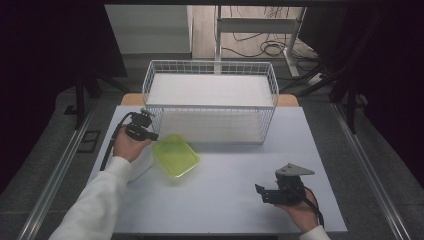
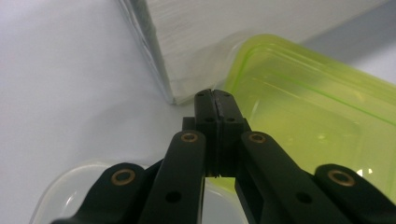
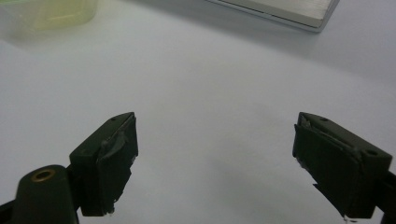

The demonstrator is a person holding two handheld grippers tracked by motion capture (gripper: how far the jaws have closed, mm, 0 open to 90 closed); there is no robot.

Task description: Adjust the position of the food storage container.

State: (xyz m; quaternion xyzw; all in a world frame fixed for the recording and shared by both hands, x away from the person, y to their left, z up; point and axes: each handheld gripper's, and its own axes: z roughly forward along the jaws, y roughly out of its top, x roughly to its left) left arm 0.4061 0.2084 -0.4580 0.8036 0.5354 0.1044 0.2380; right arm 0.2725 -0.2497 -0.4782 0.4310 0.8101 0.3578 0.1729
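My left hand-held gripper [image 2: 215, 95] is pinched on the green lid's [image 1: 175, 155] edge beside the wire basket [image 1: 210, 67], my right hand-held gripper [image 3: 215, 158] spread over the worktop [image 1: 240, 190].

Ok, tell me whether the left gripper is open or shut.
Shut. In the left gripper view the left gripper has its two black jaws pressed together with no gap, beside the green lid.

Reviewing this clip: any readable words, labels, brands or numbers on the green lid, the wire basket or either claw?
None can be read.
green lid: plain, no print visible.
wire basket: no tag or label.
left claw, right claw: bare black jaws, no markings.
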